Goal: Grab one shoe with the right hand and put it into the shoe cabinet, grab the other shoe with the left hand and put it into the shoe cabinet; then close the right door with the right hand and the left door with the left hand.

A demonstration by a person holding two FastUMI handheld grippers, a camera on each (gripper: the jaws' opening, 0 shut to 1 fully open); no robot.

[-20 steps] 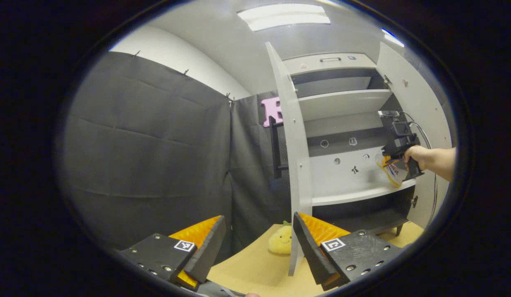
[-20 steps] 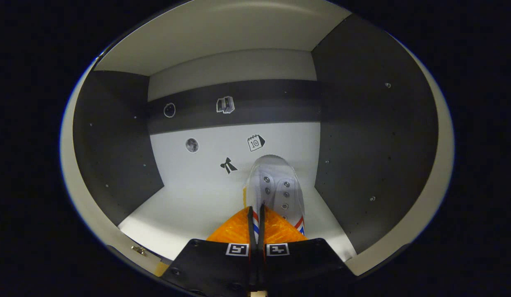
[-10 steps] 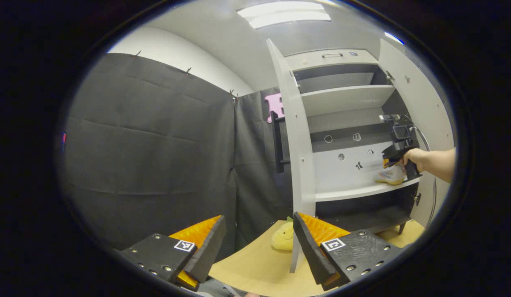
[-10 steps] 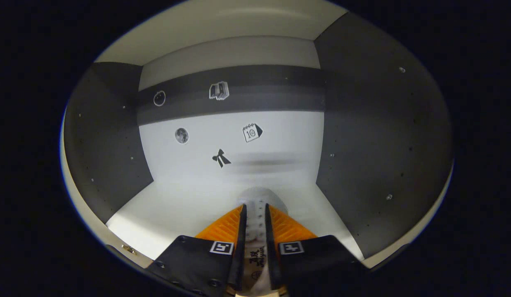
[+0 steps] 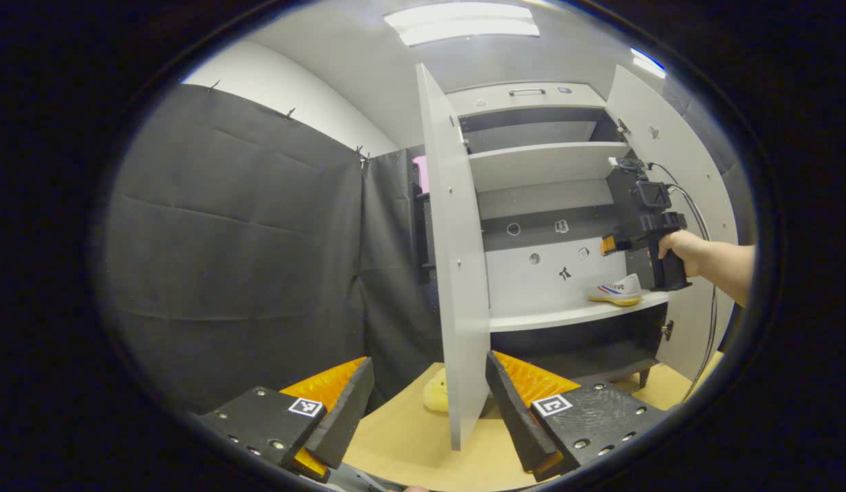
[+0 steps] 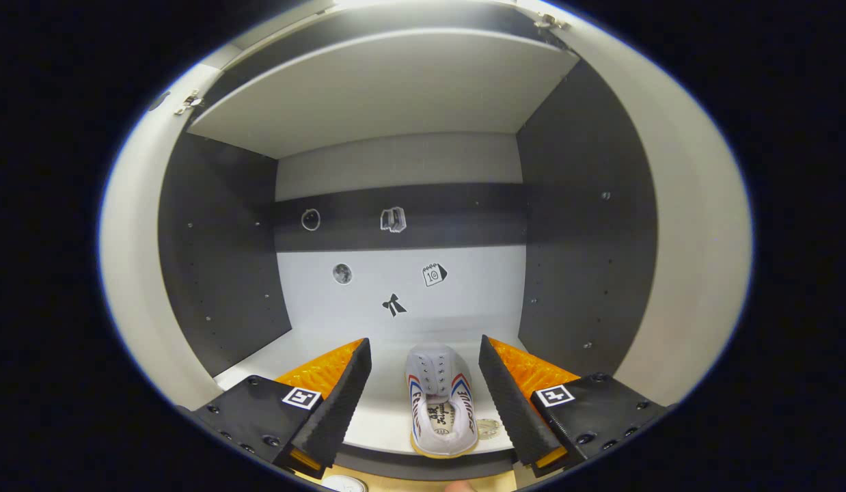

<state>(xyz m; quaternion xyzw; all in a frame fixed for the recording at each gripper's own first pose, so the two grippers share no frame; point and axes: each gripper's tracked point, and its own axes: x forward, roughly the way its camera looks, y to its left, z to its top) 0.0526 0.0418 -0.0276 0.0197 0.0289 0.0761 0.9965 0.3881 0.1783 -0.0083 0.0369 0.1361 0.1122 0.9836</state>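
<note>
One shoe (image 6: 440, 403) on shelf (image 6: 314, 355), between parted right claw (image 6: 423, 403)

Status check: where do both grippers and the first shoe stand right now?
Right gripper open, shoe released on the cabinet shelf. Left gripper open, empty, low by the left door. Both doors open; yellow plush toy behind that door.

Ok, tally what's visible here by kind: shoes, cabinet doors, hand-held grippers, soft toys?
Shoes: 1, the white shoe on the shelf
Cabinet doors: 2, left door, right door, both open
Hand-held grippers: 2, left, right, both open
Soft toys: 1, yellow toy
Total: 6
</note>
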